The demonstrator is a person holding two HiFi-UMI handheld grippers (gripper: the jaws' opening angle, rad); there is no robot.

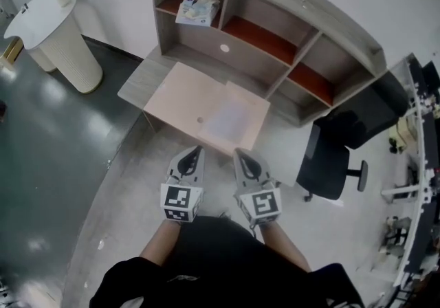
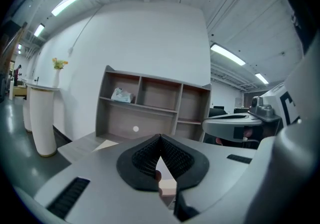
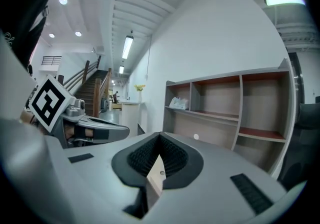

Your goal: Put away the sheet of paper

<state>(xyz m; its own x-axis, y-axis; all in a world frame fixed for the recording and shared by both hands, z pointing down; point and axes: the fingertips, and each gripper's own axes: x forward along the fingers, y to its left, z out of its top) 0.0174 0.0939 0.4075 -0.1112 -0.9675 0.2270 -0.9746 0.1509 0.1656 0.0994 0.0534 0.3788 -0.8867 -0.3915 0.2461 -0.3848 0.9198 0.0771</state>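
Observation:
The sheet of paper (image 1: 230,119) is a pale rectangle lying flat on the right part of the pink desk top (image 1: 180,92). Both grippers hover side by side just in front of the desk's near edge, pointing at it. My left gripper (image 1: 197,151) is shut with nothing in it, and its ribbed pads (image 2: 150,155) meet at the tip. My right gripper (image 1: 238,153) is likewise shut and empty, a little to the right and nearer the paper. Neither touches the paper or the desk.
A grey shelf unit (image 1: 275,35) with red-brown shelf boards stands behind the desk, and a tissue packet (image 1: 197,9) sits in its left compartment. A black office chair (image 1: 335,157) stands to the right. A white pedestal (image 1: 58,38) with a vase is at the far left.

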